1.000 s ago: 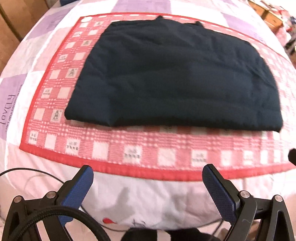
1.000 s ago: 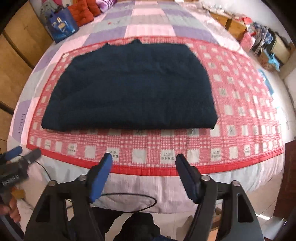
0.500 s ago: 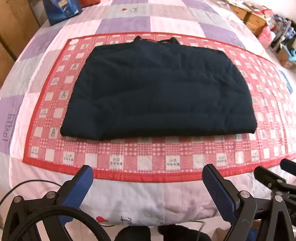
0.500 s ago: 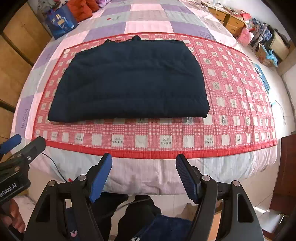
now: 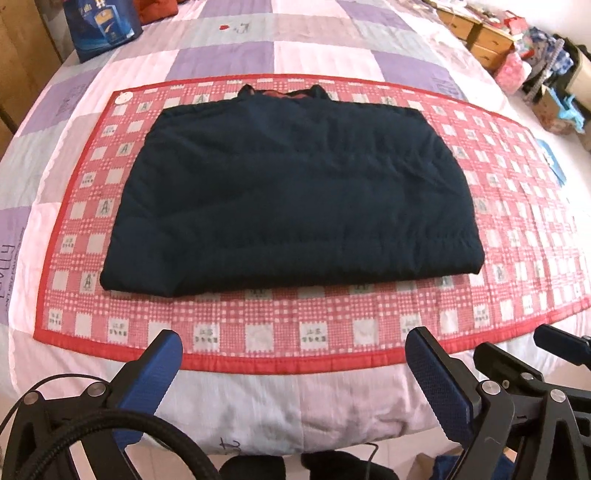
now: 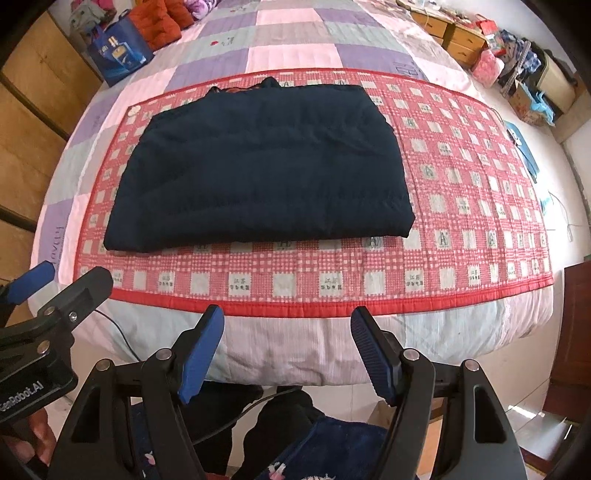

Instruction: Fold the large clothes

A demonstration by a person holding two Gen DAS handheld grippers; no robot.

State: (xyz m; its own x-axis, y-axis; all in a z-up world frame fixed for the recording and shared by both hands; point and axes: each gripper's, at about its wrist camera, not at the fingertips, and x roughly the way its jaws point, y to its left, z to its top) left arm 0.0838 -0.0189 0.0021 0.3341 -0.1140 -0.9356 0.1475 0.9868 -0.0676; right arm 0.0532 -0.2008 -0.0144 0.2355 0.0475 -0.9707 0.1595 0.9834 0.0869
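On the red-and-white checked mat (image 5: 258, 332) that covers the near part of the bed (image 5: 303, 55), a dark navy garment (image 5: 291, 206) lies folded into a broad, flat rectangle. Its near edge runs roughly parallel to the mat's red border, with a strip of checked squares showing between them. At the far edge, 2 small points of the collar stick up, with a bit of reddish lining visible between them. The surface is lightly creased, and the near left corner looks thicker and rounder than the right one.

The left gripper (image 5: 291, 373) hangs above the near side of the bed, pointing steeply down, its 2 blue-padded fingers (image 5: 151, 376) spread wide with nothing between them. The right gripper (image 6: 286, 350) is just beside it, likewise aimed down, and its fingers (image 6: 373, 354) are also spread apart and empty. Neither touches the garment or the mat; both are well apart from the fabric.

In the right wrist view, the left gripper's black frame shows at the left edge, with part of a hand (image 6: 35, 435) below it. A blue bag (image 6: 118, 51) and orange cushions (image 6: 159, 22) sit at the far left corner of the bed. Boxes and clutter (image 6: 517, 70) line the floor on the right.
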